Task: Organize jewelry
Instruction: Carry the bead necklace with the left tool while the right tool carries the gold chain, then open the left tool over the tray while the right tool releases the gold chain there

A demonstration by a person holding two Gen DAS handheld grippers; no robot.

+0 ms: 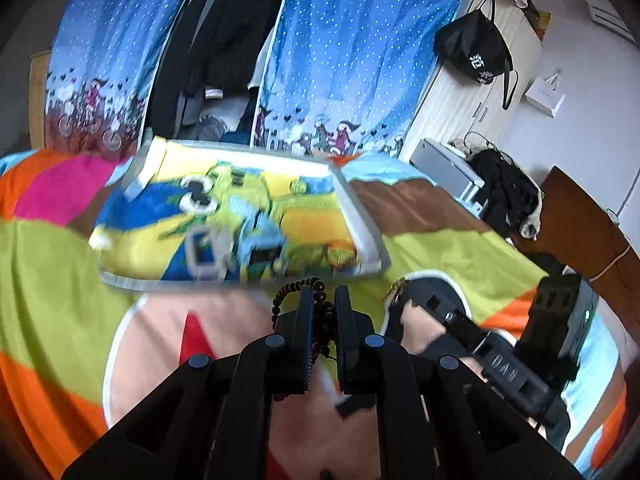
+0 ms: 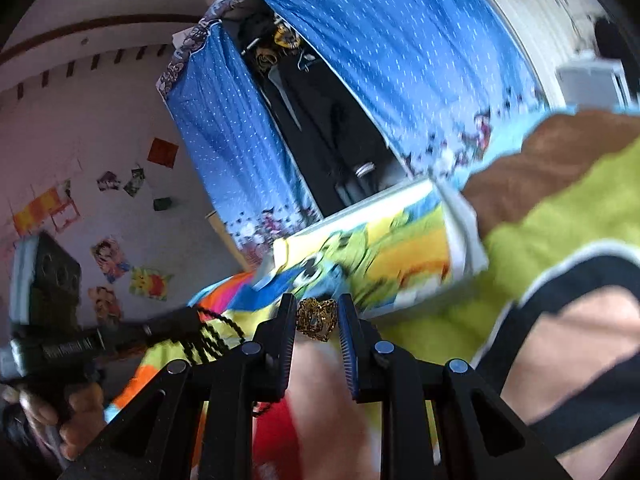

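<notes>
My left gripper (image 1: 325, 296) is shut on a string of dark wooden beads (image 1: 289, 290), which loops out over the left finger and hangs down between the pads. In front of it a clear compartment tray (image 1: 362, 216) lies on the colourful bedspread (image 1: 48, 264), blurred by motion. My right gripper (image 2: 317, 308) is shut on a bunched gold chain (image 2: 316, 317) just before the same tray (image 2: 460, 232). The right gripper (image 1: 404, 292) sits close beside the left one, gold chain (image 1: 397, 285) at its tip. In the right wrist view, a hand (image 2: 68, 420) holds the left gripper (image 2: 188, 322), from which the dark beads (image 2: 212, 340) dangle.
Blue dotted curtains (image 1: 352, 52) hang behind the bed, parted around dark clothes (image 1: 224, 40). A black bag (image 1: 474, 46) hangs on a pale cabinet at right. A wooden board (image 1: 588, 224) and a grey box (image 1: 448, 164) stand by the bed's right edge.
</notes>
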